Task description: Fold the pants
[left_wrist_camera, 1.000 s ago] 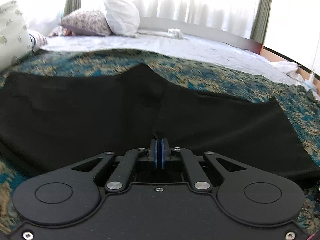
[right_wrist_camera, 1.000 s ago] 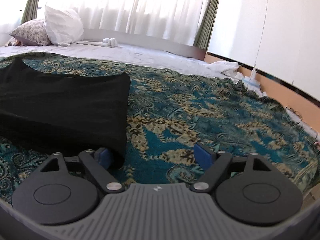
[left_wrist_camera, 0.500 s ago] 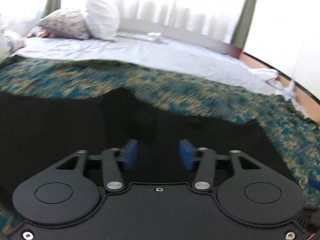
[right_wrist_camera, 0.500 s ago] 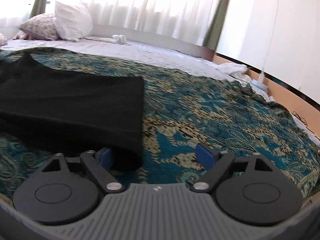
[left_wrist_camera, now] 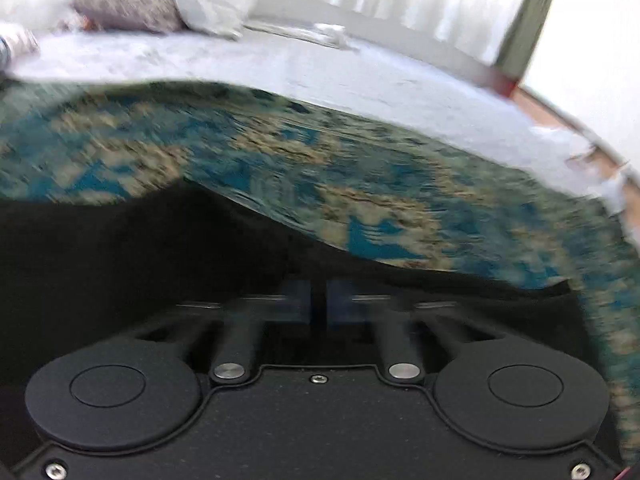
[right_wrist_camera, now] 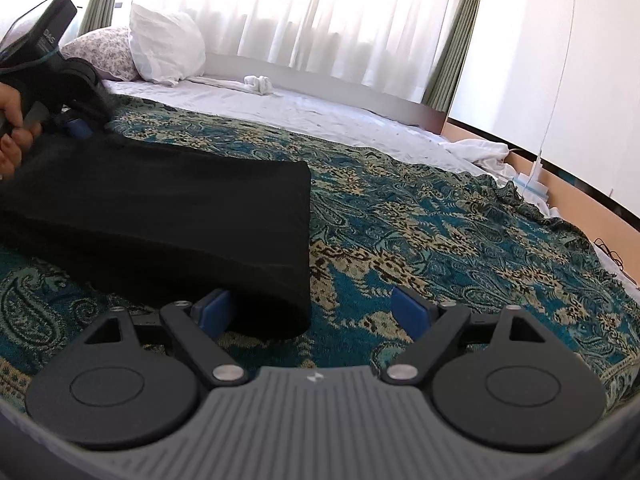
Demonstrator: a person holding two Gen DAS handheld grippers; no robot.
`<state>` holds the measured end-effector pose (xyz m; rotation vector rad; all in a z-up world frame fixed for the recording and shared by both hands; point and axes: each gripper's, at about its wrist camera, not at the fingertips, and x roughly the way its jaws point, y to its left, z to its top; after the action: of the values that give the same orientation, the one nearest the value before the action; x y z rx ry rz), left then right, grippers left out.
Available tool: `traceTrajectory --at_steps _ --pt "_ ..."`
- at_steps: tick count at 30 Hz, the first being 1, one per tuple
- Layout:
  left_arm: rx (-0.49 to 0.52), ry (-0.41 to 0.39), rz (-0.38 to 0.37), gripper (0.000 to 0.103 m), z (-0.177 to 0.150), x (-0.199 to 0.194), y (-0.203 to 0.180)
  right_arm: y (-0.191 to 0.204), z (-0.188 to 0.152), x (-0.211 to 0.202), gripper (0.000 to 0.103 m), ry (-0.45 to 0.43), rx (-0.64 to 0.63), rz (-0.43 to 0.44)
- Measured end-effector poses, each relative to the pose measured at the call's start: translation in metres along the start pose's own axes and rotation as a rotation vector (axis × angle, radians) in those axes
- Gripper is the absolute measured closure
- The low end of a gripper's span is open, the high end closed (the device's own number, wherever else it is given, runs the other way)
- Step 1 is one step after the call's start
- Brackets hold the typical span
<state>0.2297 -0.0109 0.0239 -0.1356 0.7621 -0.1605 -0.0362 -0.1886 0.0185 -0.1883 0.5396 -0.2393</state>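
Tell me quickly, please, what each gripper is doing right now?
Left gripper: jaws have just closed, pinching a fold of the black pants.
Right gripper: open, holding nothing, the pants' near corner between its fingers.

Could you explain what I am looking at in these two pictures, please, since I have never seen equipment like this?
No robot here: a person carries a hand-held two-finger gripper in each hand, each with a fisheye camera looking along its blue-padded fingers. One picture looks out from the left gripper, the other from the right gripper. On the teal and beige patterned bedspread lies a pair of black fabric pants, to be folded. The left gripper's jaws have just been closing and pinch the pants' far edge; the picture is blurred. The right gripper is open, one corner of the pants lying between its fingers, not gripped. White pillows lie behind.
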Motion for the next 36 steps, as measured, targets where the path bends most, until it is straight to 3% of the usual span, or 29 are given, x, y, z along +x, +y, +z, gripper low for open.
traceTrajectory --at_steps 4,6,7,8,9,11,17,22,28,36 --pt "0.103 -0.035 0.085 0.09 -0.002 0.005 -0.008 -0.001 0.001 0.002 0.012 0.004 0.02 -0.004" --pt "0.123 -0.033 0.096 0.081 -0.002 0.005 -0.009 -0.001 0.002 0.002 0.012 0.005 0.025 0.0" --pt "0.122 -0.027 0.1 0.073 -0.001 0.002 -0.008 -0.001 0.002 0.001 0.012 0.004 0.025 0.002" --pt "0.118 -0.019 0.102 0.052 -0.002 -0.002 -0.008 -0.001 0.002 0.0 0.012 0.001 0.024 0.004" --pt "0.114 -0.02 0.102 0.041 -0.003 -0.007 -0.007 -0.001 0.002 -0.002 0.012 -0.003 0.025 0.008" --pt "0.124 -0.044 0.091 0.039 -0.009 -0.024 -0.003 -0.002 0.002 -0.007 0.012 -0.013 0.033 0.021" --pt "0.119 -0.07 0.076 0.019 -0.034 -0.075 0.027 -0.001 0.012 -0.018 0.012 -0.048 0.082 0.054" --pt "0.086 -0.04 0.056 0.017 -0.058 -0.107 0.064 0.02 0.03 -0.02 0.011 -0.064 0.098 0.103" --pt "0.01 -0.074 0.076 0.011 -0.077 -0.147 0.114 0.069 0.058 -0.015 0.01 -0.063 0.087 0.204" --pt "-0.123 -0.093 0.157 0.009 -0.085 -0.177 0.184 0.151 0.094 0.007 0.01 -0.022 0.105 0.33"
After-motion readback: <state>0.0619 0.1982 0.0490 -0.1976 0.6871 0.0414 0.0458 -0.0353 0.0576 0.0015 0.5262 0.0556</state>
